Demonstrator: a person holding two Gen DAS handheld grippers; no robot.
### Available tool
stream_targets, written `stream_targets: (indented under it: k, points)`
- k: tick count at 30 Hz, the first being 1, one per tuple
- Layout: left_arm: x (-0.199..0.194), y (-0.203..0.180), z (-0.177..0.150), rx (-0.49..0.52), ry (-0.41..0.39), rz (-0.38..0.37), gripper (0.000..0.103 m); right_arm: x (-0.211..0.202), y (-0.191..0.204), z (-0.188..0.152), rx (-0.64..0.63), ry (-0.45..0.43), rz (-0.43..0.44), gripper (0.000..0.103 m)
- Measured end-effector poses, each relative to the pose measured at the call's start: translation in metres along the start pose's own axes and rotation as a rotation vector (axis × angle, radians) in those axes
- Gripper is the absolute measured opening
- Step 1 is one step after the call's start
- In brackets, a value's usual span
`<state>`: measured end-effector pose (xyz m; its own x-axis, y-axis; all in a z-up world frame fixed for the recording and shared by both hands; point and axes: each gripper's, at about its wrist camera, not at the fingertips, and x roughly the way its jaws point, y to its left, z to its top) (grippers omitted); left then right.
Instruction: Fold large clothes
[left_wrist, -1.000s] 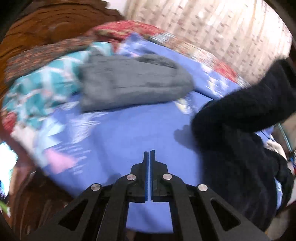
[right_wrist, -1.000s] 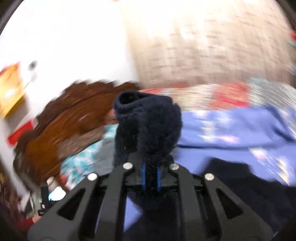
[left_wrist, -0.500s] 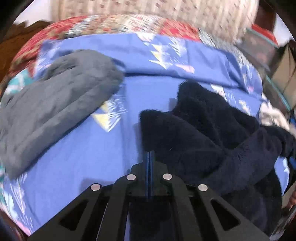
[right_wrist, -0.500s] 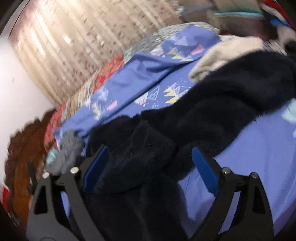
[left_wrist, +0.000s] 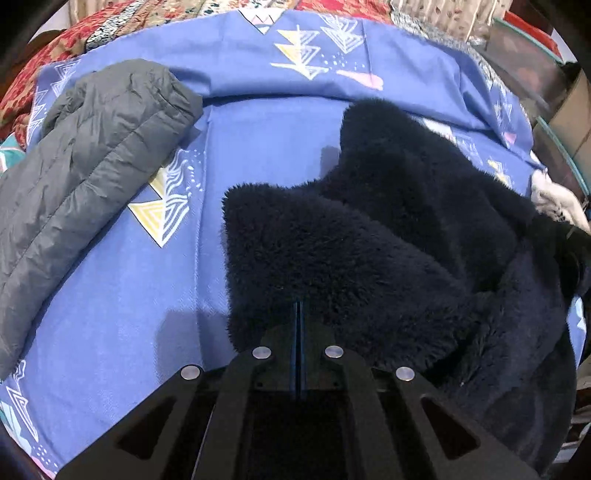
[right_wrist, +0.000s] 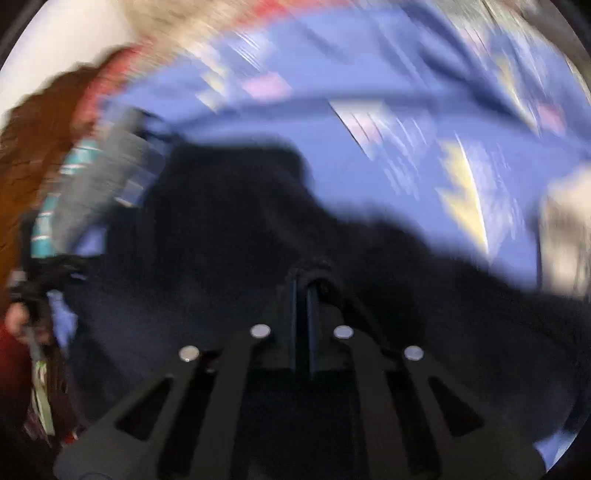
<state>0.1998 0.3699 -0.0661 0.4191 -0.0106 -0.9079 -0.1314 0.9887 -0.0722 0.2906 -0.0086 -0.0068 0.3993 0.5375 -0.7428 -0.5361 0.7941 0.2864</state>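
A dark navy fleece garment (left_wrist: 369, 240) lies rumpled on the blue patterned bedsheet (left_wrist: 258, 140). My left gripper (left_wrist: 300, 306) is shut, pointing steeply down, with its tips at the near edge of a folded fleece flap and nothing visibly pinched. The right wrist view is badly blurred. In it my right gripper (right_wrist: 308, 275) is low over the fleece (right_wrist: 221, 221), its jaws closing to a narrow gap with a small fold of dark fleece bunched at the tips.
A grey quilted jacket (left_wrist: 85, 155) lies folded on the left of the bed and shows as a grey blur (right_wrist: 99, 177). A white garment (left_wrist: 554, 199) sits at the right edge. Wooden headboard (right_wrist: 33, 140) and a hand in a red sleeve (right_wrist: 16, 321) are at left.
My left gripper swept right from bare sheet to the fleece, staying shut. My right gripper released the lifted fleece, opened wide, dropped and closed on the fleece again.
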Motion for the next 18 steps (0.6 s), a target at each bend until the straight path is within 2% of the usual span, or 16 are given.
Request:
stream_targets:
  k: [1,3,4,6,7,9,10,11,13,14,16,18]
  points:
    - [-0.002,0.002,0.0,-0.01,-0.006,-0.001,0.025,-0.031,0.013,0.017,-0.056,-0.109,0.041,0.005]
    - [-0.007,0.005,0.0,-0.036,-0.017,-0.004,0.025,-0.084,0.033,0.032,-0.148,-0.269,0.11,0.005]
    - [-0.01,0.007,-0.001,-0.047,-0.022,-0.007,0.025,-0.113,0.042,0.031,-0.2,-0.347,0.133,0.005]
    - [-0.014,0.01,-0.007,-0.052,-0.031,-0.016,0.025,-0.146,0.048,0.011,-0.265,-0.417,0.142,0.005]
    - [-0.014,0.01,-0.01,-0.05,-0.034,-0.016,0.025,-0.156,0.047,-0.012,-0.287,-0.417,0.151,0.008]
    - [-0.015,0.014,-0.014,-0.055,-0.033,-0.019,0.025,-0.152,0.036,-0.056,-0.26,-0.361,0.132,0.04]
    - [-0.016,0.017,-0.015,-0.06,-0.03,-0.024,0.025,-0.143,0.024,-0.086,-0.202,-0.317,0.088,0.07]
    - [-0.017,0.02,-0.016,-0.064,-0.03,-0.031,0.025,-0.136,0.015,-0.107,-0.153,-0.282,0.067,0.075]
    - [-0.019,0.027,-0.014,-0.078,-0.036,-0.042,0.025,-0.114,-0.017,-0.163,0.048,-0.155,0.05,0.075]
    - [-0.02,0.03,-0.011,-0.091,-0.04,-0.043,0.025,-0.108,-0.032,-0.183,0.164,-0.131,0.054,0.075]
    - [-0.019,0.034,-0.004,-0.107,-0.038,-0.03,0.025,-0.106,-0.048,-0.205,0.31,-0.147,0.067,0.075]
    - [-0.014,0.032,0.006,-0.105,-0.022,-0.04,0.025,-0.104,-0.056,-0.203,0.375,-0.173,0.072,0.075]
